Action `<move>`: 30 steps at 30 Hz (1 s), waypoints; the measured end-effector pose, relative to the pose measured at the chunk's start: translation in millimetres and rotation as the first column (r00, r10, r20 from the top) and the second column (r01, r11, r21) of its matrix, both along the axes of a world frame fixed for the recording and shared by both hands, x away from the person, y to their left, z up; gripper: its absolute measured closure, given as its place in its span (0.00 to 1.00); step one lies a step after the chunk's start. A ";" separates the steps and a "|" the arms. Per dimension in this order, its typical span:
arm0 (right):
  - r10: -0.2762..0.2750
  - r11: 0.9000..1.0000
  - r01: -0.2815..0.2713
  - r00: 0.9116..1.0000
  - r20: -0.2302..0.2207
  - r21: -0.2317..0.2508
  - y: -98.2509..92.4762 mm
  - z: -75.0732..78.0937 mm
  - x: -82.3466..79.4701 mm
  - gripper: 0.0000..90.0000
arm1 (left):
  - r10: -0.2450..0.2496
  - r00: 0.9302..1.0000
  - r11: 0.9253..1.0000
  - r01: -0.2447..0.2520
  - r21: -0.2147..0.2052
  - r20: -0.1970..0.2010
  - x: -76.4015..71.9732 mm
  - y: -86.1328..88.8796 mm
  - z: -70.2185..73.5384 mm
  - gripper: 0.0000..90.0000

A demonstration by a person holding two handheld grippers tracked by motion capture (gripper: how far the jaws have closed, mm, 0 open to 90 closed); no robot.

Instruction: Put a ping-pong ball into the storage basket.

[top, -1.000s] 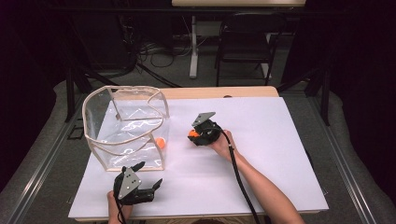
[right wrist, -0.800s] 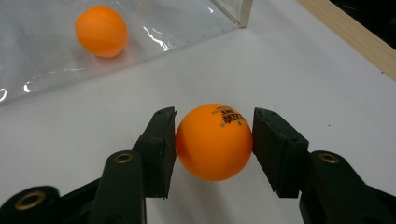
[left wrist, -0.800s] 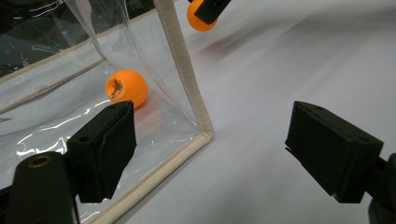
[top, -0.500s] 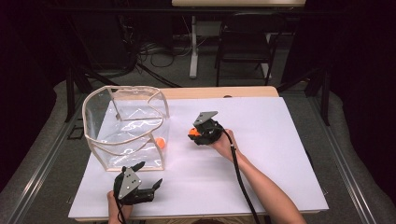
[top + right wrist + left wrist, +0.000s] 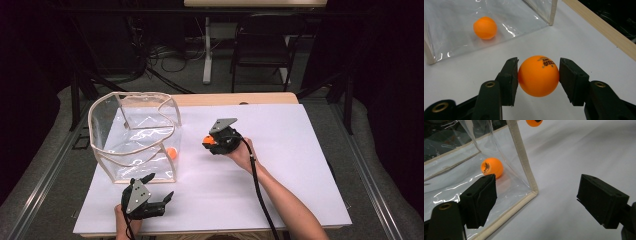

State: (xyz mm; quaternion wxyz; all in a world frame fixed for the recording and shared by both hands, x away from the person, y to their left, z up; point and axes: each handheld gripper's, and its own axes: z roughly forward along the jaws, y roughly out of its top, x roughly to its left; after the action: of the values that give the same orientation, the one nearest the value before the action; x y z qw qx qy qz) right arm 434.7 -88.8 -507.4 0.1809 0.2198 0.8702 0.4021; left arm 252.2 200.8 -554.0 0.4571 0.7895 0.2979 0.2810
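One ball is in the bag, a second sits in your right jaws.

High view: your right gripper [image 5: 212, 142] carries an orange ball [image 5: 208, 140] mid-surface, just beside the clear bag [image 5: 135, 137] near the left edge; your left gripper [image 5: 159, 188] waits at the near edge.
Left gripper view: its jaws stand wide, holding nothing, at the bag's corner, with the bagged ball [image 5: 492, 167] behind the plastic.
Right gripper view: the jaws clamp the ball; dropping it in looks like what's left.

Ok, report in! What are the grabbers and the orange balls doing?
Right gripper shut on orange ball. Left gripper open, empty. Second ball inside clear bag. Path clear.
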 end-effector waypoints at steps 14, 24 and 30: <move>0.009 1.000 -0.010 1.000 0.017 0.013 -2.6 8.3 -6.0 0.56 | -0.001 1.000 1.000 0.001 0.001 0.001 0.3 -0.5 0.1 0.18; 0.012 1.000 -0.012 0.999 0.033 0.015 -6.5 18.4 -8.8 0.56 | 0.001 1.000 1.000 -0.001 -0.002 -0.001 -0.1 0.0 0.0 0.18; 0.015 1.000 -0.016 0.999 0.031 0.026 -7.8 20.6 -9.1 0.56 | 0.001 1.000 1.000 -0.001 -0.001 -0.001 -0.1 0.0 -0.1 0.18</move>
State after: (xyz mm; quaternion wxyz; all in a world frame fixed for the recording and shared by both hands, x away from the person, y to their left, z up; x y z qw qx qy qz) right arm 425.6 -96.6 -486.8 0.1884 0.2093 0.8635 0.4184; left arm 252.1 200.8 -554.1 0.4570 0.7893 0.2986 0.2809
